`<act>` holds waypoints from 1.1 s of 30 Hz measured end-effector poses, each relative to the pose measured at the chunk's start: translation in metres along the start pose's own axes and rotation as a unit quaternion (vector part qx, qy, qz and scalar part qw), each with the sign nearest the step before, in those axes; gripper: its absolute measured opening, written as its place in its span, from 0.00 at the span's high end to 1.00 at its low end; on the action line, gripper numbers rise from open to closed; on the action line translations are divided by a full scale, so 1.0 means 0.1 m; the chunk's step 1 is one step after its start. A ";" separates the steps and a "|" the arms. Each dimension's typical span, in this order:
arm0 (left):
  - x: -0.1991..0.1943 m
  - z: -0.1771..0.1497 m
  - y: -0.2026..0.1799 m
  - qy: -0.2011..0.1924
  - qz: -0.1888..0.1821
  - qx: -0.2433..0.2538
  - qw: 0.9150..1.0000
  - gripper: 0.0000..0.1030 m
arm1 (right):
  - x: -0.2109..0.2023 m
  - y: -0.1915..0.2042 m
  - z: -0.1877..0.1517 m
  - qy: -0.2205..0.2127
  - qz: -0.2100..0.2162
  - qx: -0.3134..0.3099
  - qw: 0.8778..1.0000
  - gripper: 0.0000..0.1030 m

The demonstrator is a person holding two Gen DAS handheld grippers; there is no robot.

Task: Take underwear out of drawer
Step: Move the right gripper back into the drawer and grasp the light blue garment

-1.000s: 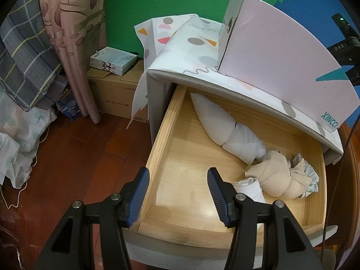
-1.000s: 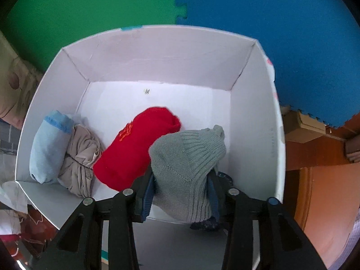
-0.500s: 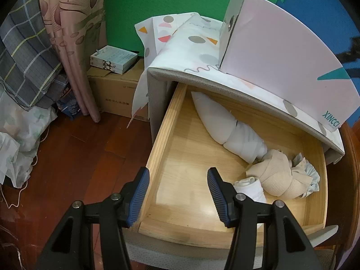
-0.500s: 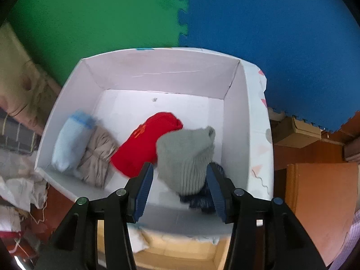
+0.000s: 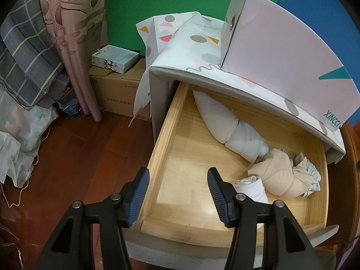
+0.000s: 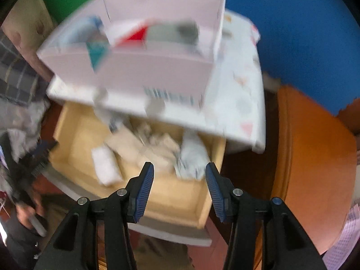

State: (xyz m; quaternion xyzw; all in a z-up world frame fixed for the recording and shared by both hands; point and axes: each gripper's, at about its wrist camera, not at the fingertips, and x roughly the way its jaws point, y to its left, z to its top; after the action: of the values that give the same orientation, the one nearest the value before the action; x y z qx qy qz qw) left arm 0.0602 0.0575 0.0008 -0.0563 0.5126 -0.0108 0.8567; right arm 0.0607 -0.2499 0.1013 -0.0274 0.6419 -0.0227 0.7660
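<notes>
The wooden drawer [image 5: 162,135] stands pulled open. In it lie a long white roll [image 5: 227,123], a beige rolled garment [image 5: 279,175], a small white roll [image 5: 249,186] and a pale patterned piece [image 5: 310,175] at the right end. My left gripper [image 5: 177,193] is open and empty above the drawer's front left corner. My right gripper [image 6: 180,186] is open and empty, above the drawer's front right part [image 6: 180,198]; this view is blurred. The beige garment [image 6: 144,146] and white roll [image 6: 105,164] show there too.
A pink open box [image 5: 281,51] stands on the patterned cabinet top [image 5: 202,54]; it holds red and grey rolls [image 6: 157,36]. A cardboard box [image 5: 117,94], curtain [image 5: 74,33] and piled cloth [image 5: 24,67] stand left. An orange wooden surface [image 6: 315,157] is at right.
My right gripper let go of the grey knitted roll in the pink box, opened, and swung back and down over the drawer. The left gripper has barely moved.
</notes>
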 end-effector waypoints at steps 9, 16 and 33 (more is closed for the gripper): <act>0.00 -0.01 0.00 0.004 0.000 0.002 1.000 0.47 | 0.77 -0.05 0.00 0.034 0.007 -0.019 0.999 0.64; 0.02 0.00 0.02 0.009 0.002 -0.002 1.000 0.47 | 1.10 -0.06 0.13 0.028 -0.016 -0.040 0.999 0.67; 0.07 0.00 0.00 0.015 0.006 0.001 1.000 0.47 | 1.60 -0.11 0.18 -0.005 -0.009 -0.053 0.999 0.60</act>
State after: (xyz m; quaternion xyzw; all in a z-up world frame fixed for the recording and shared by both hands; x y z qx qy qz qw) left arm 0.0639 0.0566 -0.0052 -0.0521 0.5260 -0.0070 0.8489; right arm 0.1063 -0.2718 -0.0517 -0.0735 0.6379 0.0046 0.7666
